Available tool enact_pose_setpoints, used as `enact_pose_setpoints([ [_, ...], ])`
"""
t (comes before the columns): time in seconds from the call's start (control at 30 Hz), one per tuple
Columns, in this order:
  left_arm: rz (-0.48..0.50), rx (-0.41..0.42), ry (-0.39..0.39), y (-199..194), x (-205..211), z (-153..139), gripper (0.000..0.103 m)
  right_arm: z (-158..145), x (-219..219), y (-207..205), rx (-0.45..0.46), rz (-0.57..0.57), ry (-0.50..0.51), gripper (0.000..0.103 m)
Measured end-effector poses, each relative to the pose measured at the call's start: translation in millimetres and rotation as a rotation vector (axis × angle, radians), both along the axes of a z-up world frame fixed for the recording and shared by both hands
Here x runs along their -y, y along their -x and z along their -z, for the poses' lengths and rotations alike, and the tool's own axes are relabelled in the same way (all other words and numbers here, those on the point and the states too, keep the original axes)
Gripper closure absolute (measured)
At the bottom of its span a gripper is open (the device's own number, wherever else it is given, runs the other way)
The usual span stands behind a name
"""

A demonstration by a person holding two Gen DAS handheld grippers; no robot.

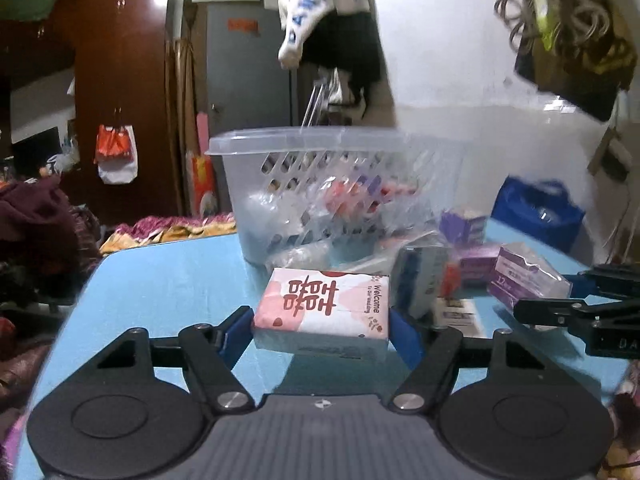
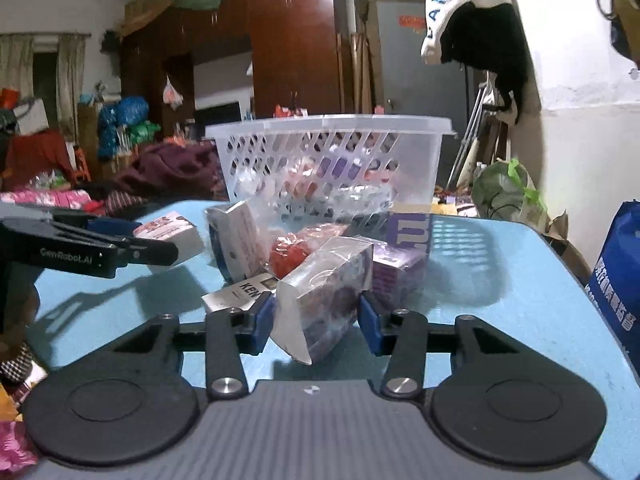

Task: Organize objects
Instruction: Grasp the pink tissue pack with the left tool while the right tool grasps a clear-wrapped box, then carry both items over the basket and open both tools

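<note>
A pink and white box [image 1: 322,307] printed with a red character and the word "Welcome" is seen lying flat on the blue table [image 1: 160,280], between the blue pads of the left tool [image 1: 322,326]. Both pads are pressed against its short sides, so the box is gripped with the jaws about half open. In the right wrist view the same box [image 2: 170,234] is seen at the far left of the table, with the left tool [image 2: 120,250] around it.

A purple packet in clear wrapping [image 2: 324,304] is shown tilted on the table between the blue pads of the right tool [image 2: 316,322]. The jaws are set fairly narrow; the left pad is seen against the wrapping and the right pad at the packet's other side, so the packet appears gripped. In the left wrist view this packet [image 1: 528,280] lies at the right, with the right tool [image 1: 576,312] reaching in from the right edge.

Between the two held things a loose heap is seen: a blue and white pack [image 2: 236,240] standing on edge, a red item in a clear bag [image 2: 288,258], a flat card marked "KEN" [image 2: 236,296] and further purple boxes [image 2: 400,276].

Beyond the heap, at the far side of the table, a clear slotted basket [image 2: 332,126] is placed, with wrapped items already lying in it. A blue bag [image 2: 616,280] is seen off the right edge of the table
</note>
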State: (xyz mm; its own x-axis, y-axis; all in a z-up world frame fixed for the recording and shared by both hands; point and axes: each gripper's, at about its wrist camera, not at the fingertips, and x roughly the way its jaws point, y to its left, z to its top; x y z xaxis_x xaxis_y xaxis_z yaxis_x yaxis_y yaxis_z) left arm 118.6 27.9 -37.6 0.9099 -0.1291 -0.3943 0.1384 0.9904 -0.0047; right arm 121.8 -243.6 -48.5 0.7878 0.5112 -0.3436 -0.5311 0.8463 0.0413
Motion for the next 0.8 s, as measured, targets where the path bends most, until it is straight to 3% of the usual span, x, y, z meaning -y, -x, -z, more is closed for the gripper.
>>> enact_pose_setpoints([
  [0.1,0.011,0.041,0.054,15,0,8,0.027,1,11,9,0.023,-0.007,-0.026,0.055],
  [0.37,0.03,0.108,0.098,37,1,10,0.027,5,22,9,0.03,-0.018,-0.056,0.057],
  [0.8,0.045,0.109,0.126,39,1,17,0.027,1,25,13,0.082,-0.033,-0.085,0.061],
])
